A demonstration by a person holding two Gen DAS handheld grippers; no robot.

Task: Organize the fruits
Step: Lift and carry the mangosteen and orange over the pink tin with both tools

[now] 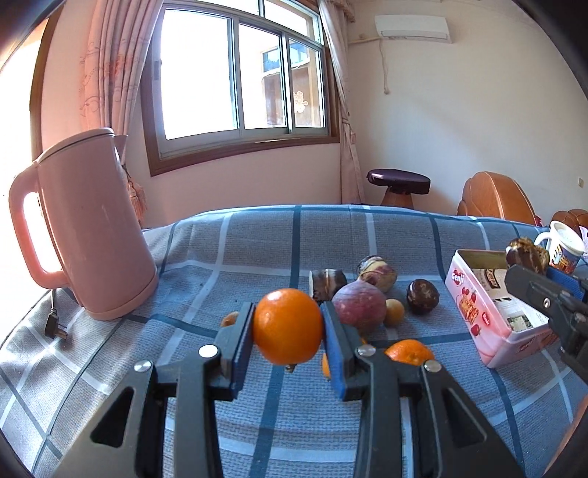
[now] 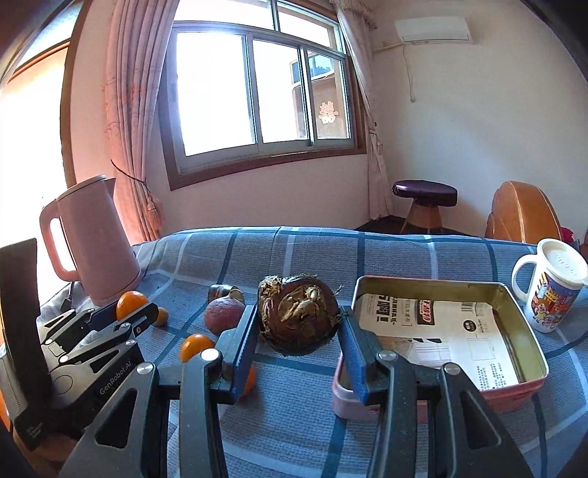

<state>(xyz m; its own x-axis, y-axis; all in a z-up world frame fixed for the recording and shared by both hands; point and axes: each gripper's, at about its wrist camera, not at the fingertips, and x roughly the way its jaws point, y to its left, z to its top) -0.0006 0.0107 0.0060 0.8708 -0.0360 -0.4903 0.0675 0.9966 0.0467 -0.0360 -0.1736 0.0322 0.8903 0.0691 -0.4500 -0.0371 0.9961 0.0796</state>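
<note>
Orange (image 1: 287,325), stem end down

We seem to be in a lived-in home room: pink curtains (image 2: 125,110) frame a sliding window (image 2: 257,99), an air conditioner (image 1: 411,26) hangs high, with a padded stool (image 2: 424,200) and possibly an armchair (image 1: 496,198) nearby.

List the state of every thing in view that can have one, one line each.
Left hand-held gripper: shut on the round orange, lifted off the cloth.
Right hand-held gripper: shut on the dark brown rough fruit.
Pink rectangular tin: open, no fruit inside, only printed paper.
Pink electric kettle: upright, lid closed, unplugged.
White lidded mug: upright, lid on.
</note>
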